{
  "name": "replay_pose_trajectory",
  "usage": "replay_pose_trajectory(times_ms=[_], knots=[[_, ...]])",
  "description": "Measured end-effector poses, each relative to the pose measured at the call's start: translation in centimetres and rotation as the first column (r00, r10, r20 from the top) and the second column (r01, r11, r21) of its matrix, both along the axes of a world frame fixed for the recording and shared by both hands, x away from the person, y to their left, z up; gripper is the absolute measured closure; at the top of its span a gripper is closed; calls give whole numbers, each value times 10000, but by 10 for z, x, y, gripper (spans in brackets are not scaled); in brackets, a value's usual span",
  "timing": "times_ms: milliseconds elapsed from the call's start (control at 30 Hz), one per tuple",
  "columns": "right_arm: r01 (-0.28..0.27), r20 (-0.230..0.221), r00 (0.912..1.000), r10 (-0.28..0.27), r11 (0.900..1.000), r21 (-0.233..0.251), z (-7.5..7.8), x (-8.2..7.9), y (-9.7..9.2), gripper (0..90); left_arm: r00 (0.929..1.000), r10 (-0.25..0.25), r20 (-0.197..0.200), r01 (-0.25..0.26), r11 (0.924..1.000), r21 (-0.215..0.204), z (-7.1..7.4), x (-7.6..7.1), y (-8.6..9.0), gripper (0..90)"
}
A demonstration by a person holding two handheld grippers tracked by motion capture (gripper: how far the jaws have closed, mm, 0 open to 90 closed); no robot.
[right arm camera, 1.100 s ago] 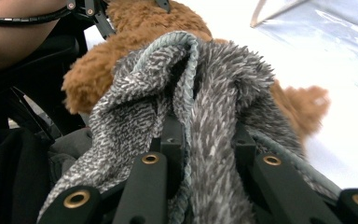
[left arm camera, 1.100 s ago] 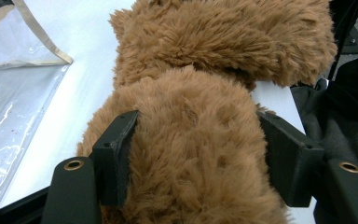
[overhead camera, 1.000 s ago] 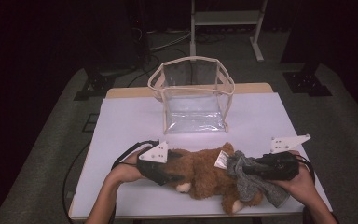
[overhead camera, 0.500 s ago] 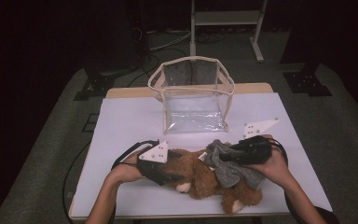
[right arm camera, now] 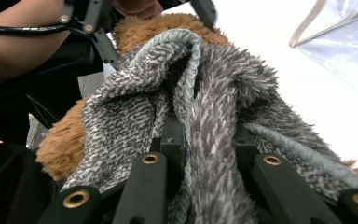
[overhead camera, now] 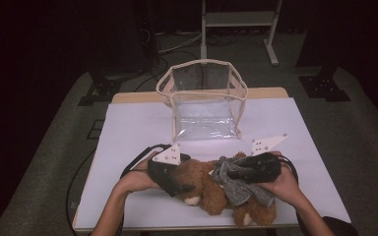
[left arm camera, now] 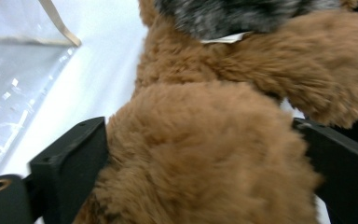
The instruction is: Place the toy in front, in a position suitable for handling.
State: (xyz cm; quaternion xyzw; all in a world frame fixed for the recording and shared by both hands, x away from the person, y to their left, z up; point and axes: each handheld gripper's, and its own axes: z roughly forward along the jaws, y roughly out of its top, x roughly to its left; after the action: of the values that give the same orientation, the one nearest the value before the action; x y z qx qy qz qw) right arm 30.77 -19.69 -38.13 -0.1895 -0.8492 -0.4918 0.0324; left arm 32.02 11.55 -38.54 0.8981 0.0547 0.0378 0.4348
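Down at the near edge of the white-covered table, a brown plush teddy bear is lying on its side, with a grey knitted fuzzy garment draped over its middle. The left gripper is sitting at the bear's left end, held by the person's left hand. Its jaws have just been opening; in the left gripper view they are standing wide apart on either side of a rounded, furry part of the bear, with the fur bulging between them. The fur is brushing the inner faces, though whether the pads are actually pressing on it is hard to tell from so close, and it looks more like a loose straddle than a grip.

The right gripper is lying across the bear from the right, held in the person's right hand, and its jaws are closed narrowly on a fold of the grey garment. In the right gripper view the cloth is bunching up out of the jaws, with brown fur showing behind it and the left gripper's black frame beyond.

Farther back on the table, well apart from the bear, a clear plastic open-topped bag with beige trim is standing upright. A grey three-cornered plate is riding on top of each gripper.
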Motion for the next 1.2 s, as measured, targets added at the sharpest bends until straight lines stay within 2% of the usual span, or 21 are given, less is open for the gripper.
replay_pose_trajectory(times_ms=[100,200,333,500,533,600,667,733,833,900,933,1033,1100,1133,1200], knots=[[28,-25,10000,-28,10000,11,0,-1,1,732,9997,129,-191,-132,9998,-156,-5,1,-4,22],[7,-85,10000,-7,10000,59,-1,0,0,732,9999,157,-63,-157,9999,-9,-7,2,-7,11],[-9,-70,10000,9,10000,51,-2,0,0,732,9992,342,-191,-341,9994,67,-14,2,-14,0],[-5,-168,9999,8,9998,174,-3,2,-2,731,9993,358,-88,-356,9992,164,-15,3,-15,0],[-12,-167,9999,15,9998,179,-3,3,-3,731,9996,273,24,-273,9994,222,-14,2,-15,38],[85,-174,9998,-81,9998,199,-2,6,-5,731,9984,265,497,-277,9994,224,-10,1,-13,202],[151,-161,9998,-148,9997,185,-1,8,-7,730,9970,327,706,-343,9992,220,-7,2,-14,284],[232,-127,9997,-230,9997,125,3,15,-9,731,9939,559,953,-576,9982,148,-2,9,-15,336],[459,-159,9988,-456,9988,178,6,29,-12,732,9884,966,1171,-969,9953,-33,5,21,-17,346],[596,-237,9980,-592,9980,188,9,40,-14,732,9843,1070,1404,-1070,9942,-73,9,28,-19,349],[632,-264,9977,-628,9979,157,10,44,-15,732,9819,1075,1559,-1094,9940,33,12,33,-19,349],[778,-394,9962,-772,9968,158,14,60,-18,733,9736,1176,1957,-1181,9930,-92,18,44,-18,349],[891,-461,9951,-879,9958,233,15,71,-19,733,9699,1255,2088,-1263,9919,-97,21,50,-16,348],[1003,-468,9940,-991,9946,252,15,75,-20,732,9692,1318,2080,-1304,9912,-203,21,51,-15,348],[1125,-630,9918,-1108,9934,238,12,84,-19,732,9724,1247,1973,-1218,9922,-267,18,50,-13,339]])
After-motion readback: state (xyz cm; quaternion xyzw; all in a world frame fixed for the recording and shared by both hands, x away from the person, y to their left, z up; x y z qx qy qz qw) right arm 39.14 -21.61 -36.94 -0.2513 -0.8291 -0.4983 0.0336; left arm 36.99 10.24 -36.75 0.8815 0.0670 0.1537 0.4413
